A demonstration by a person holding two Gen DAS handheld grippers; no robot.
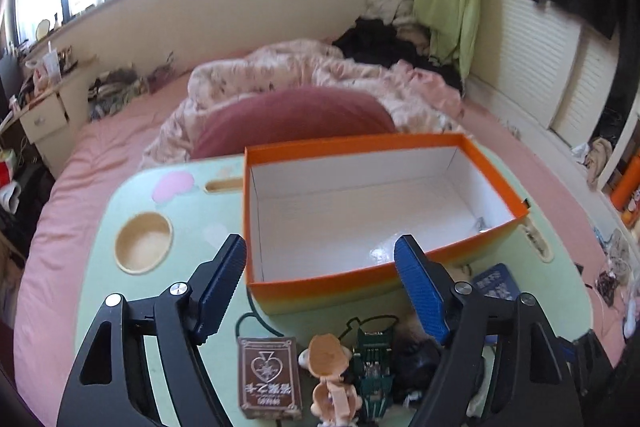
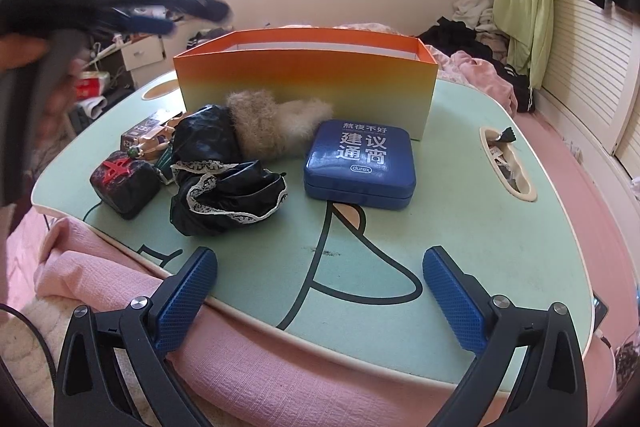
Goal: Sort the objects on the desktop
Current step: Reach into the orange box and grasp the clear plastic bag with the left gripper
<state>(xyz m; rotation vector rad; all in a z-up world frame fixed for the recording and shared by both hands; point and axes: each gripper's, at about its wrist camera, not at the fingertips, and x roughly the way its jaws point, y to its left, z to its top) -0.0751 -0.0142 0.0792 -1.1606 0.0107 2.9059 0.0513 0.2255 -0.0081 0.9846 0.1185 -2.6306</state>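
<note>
- Your left hand-held gripper (image 1: 320, 291) hangs above the surface (image 2: 460, 211) with its jaws apart and nothing between the pads; through the gap you see the near wall of the orange box (image 1: 496, 171).
- The orange box stands at the far side of the surface, open at the top, its white inside holding only something small and clear near its right end.
- Just below that gripper, near the box's front wall, lie a brown card pack (image 1: 269, 377), a small figurine (image 1: 332, 375) and a green gadget (image 1: 374, 363), side by side.
- Your right hand-held gripper (image 2: 320, 299) sits at the near edge of the surface, jaws spread wide and empty, over bare surface and the pink blanket (image 2: 248, 359).
- The blue tin (image 2: 360, 163) lies ahead of it, toward the middle, just in front of the box.
- Left of the tin lie a furry piece (image 2: 272, 127), black lace-trimmed cloth (image 2: 228, 199) and a dark cube with a red mark (image 2: 120, 183) near the left edge.
</note>
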